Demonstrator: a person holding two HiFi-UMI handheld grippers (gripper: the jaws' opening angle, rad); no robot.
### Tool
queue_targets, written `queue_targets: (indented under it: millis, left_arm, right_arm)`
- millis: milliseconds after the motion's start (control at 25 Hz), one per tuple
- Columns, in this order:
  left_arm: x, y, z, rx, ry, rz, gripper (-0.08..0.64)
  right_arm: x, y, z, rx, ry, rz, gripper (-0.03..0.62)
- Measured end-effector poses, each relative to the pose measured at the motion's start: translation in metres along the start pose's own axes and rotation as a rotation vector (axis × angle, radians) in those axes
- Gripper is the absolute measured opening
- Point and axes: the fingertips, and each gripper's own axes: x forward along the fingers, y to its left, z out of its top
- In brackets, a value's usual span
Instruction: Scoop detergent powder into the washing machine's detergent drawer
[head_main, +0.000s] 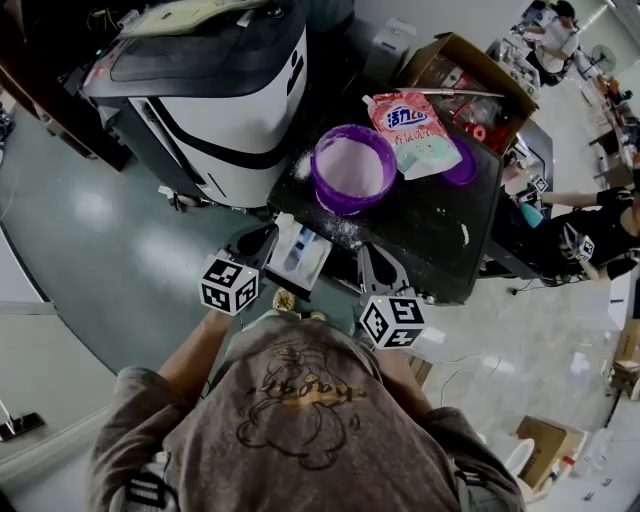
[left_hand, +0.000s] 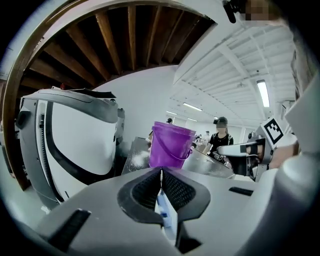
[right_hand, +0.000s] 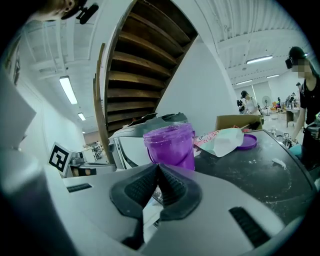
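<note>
A purple bucket of white powder stands on the black table, also seen ahead in the left gripper view and right gripper view. The white-and-blue detergent drawer hangs over the table's near edge between both grippers. My left gripper is at its left side, jaws shut with the drawer's thin white-blue wall between the pads. My right gripper sits to the drawer's right, jaws shut, nothing seen between the tips. No scoop is in view.
The white washing machine stands left of the table. A detergent bag, purple lid and spilled powder lie behind the bucket. A cardboard box stands at the far edge. People are at the right.
</note>
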Motion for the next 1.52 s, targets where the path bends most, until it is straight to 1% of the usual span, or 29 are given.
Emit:
queue_targets:
  millis: [200, 320, 680, 920, 1080, 1520]
  left_arm:
    - [-0.006, 0.000, 0.020, -0.022, -0.041, 0.025, 0.023]
    - [-0.008, -0.002, 0.033, -0.026, -0.070, 0.024, 0.023]
    - [-0.009, -0.015, 0.069, 0.026, -0.150, 0.004, 0.023]
    - [-0.013, -0.024, 0.089, 0.065, -0.195, -0.005, 0.023]
    - [-0.012, -0.025, 0.094, 0.070, -0.210, 0.000, 0.023]
    - [-0.007, -0.021, 0.094, 0.036, -0.207, 0.011, 0.023]
  right_arm:
    - [-0.003, -0.008, 0.003, 0.005, -0.011, -0.027, 0.002]
    - [-0.004, -0.011, 0.005, 0.005, -0.016, -0.037, 0.002]
    - [-0.007, -0.019, 0.011, -0.008, -0.031, -0.070, 0.002]
    - [-0.011, -0.026, 0.021, -0.007, -0.061, -0.093, 0.002]
    - [-0.013, -0.029, 0.027, -0.013, -0.074, -0.100, 0.002]
    - [-0.013, -0.028, 0.034, -0.025, -0.083, -0.093, 0.000]
